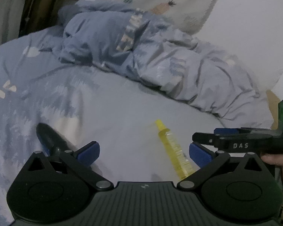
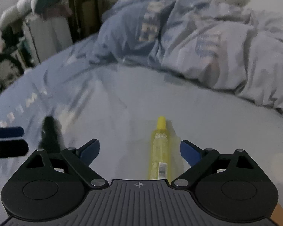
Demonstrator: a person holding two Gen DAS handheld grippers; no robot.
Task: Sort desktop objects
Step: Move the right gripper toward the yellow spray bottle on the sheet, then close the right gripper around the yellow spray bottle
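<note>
Right wrist view: right gripper (image 2: 139, 150) jaws spread wide, yellow bottle (image 2: 160, 150) lying on bed (image 2: 217, 131) between them, untouched. Left gripper (image 1: 144, 154) jaws released, empty; dark object (image 1: 49, 137) beside it.

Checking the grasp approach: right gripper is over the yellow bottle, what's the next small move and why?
Probably ease the right gripper a little further down, then close. The yellow bottle lies flat on the bedsheet between its open fingers, closer to the right one, and neither pad touches it yet. The picture is blurred, so contact is hard to judge.
</note>
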